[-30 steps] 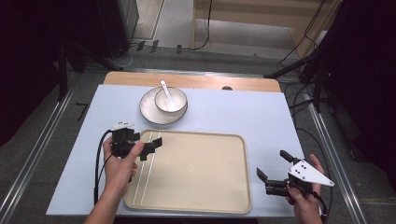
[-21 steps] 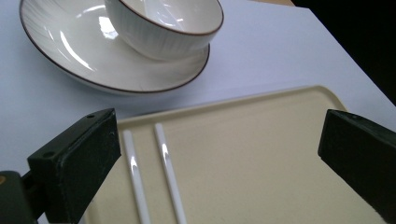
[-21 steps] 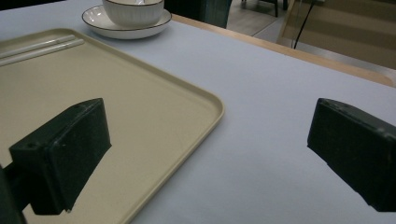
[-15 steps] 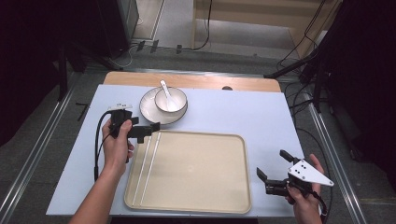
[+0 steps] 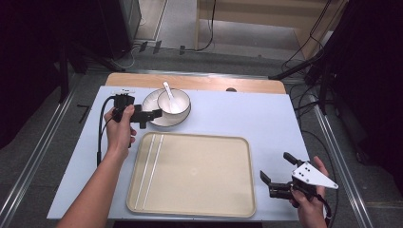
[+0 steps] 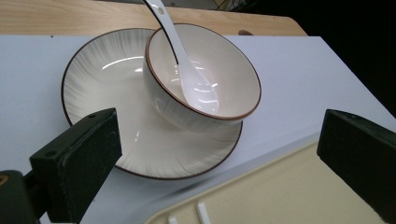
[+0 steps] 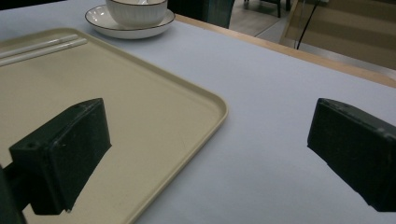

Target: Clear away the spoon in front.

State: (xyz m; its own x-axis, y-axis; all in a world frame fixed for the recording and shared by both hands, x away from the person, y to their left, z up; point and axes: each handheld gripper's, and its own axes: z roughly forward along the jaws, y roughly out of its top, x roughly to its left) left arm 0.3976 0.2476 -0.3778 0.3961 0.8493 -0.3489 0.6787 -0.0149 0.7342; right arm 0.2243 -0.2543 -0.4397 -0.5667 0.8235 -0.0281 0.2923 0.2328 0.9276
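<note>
One spoon [image 6: 187, 70] handle, cut off

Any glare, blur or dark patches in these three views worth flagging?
High view: surroundings fall into deep shadow, while the pale blue table top is evenly lit. Left gripper view: bright glare on the white ceramic spoon and the striped white plate; the near black jaws are soft. Right gripper view: the beige plastic tray is sharp, the jaws blurred.

Dim room, grey floor [image 5: 43, 156] with metal rails, black cables, wooden-edged table [image 5: 199, 83], pale blue top.
</note>
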